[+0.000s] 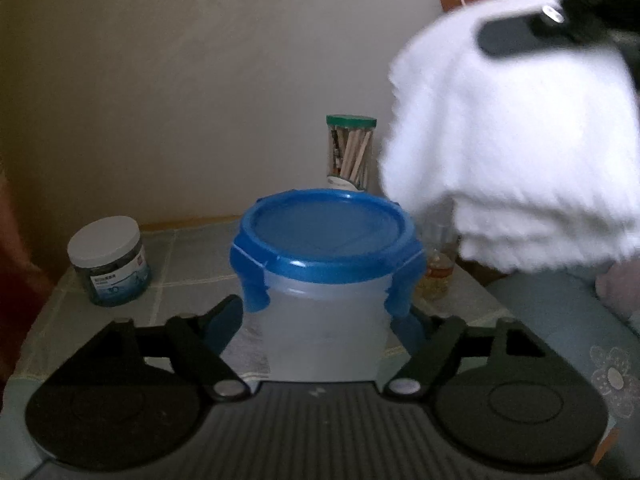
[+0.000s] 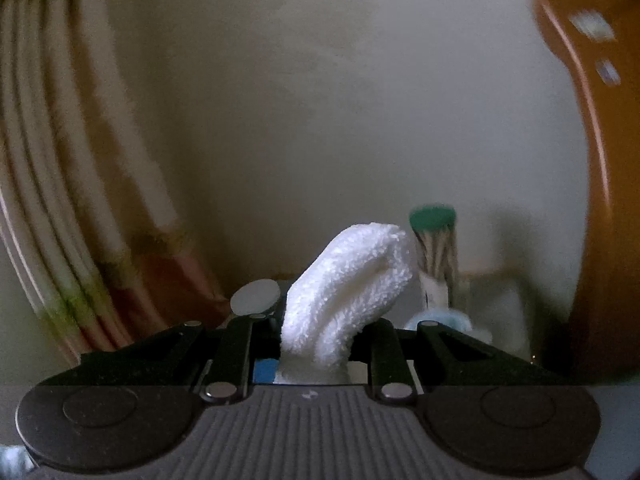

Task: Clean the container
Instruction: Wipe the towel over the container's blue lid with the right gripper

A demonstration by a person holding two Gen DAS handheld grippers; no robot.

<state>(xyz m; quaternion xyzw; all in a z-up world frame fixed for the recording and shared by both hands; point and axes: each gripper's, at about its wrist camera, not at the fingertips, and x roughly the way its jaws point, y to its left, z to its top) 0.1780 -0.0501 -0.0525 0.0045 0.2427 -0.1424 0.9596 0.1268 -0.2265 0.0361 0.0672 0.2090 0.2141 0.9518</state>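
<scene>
A translucent round container [image 1: 324, 320] with a clipped-on blue lid [image 1: 326, 232] stands upright on the table, right in front of the left wrist camera. My left gripper [image 1: 320, 316] straddles it, and both fingertips [image 1: 234, 312] touch the lid's side clips. Up at the right, my right gripper [image 1: 520, 36] is shut on a fluffy white cloth [image 1: 512, 152], which hangs beside and above the container without touching it. In the right wrist view that cloth [image 2: 348, 292] bulges up from between the right gripper's [image 2: 320, 340] closed fingers.
The table has a pale checked cloth [image 1: 188, 256]. A white-lidded jar [image 1: 108, 260] stands at the left, a green-capped tube of wooden sticks [image 1: 351, 152] at the back by the wall, and a glass jar [image 1: 438, 264] behind the container. An orange chair [image 2: 600, 200] is at the right and a curtain [image 2: 60, 200] at the left.
</scene>
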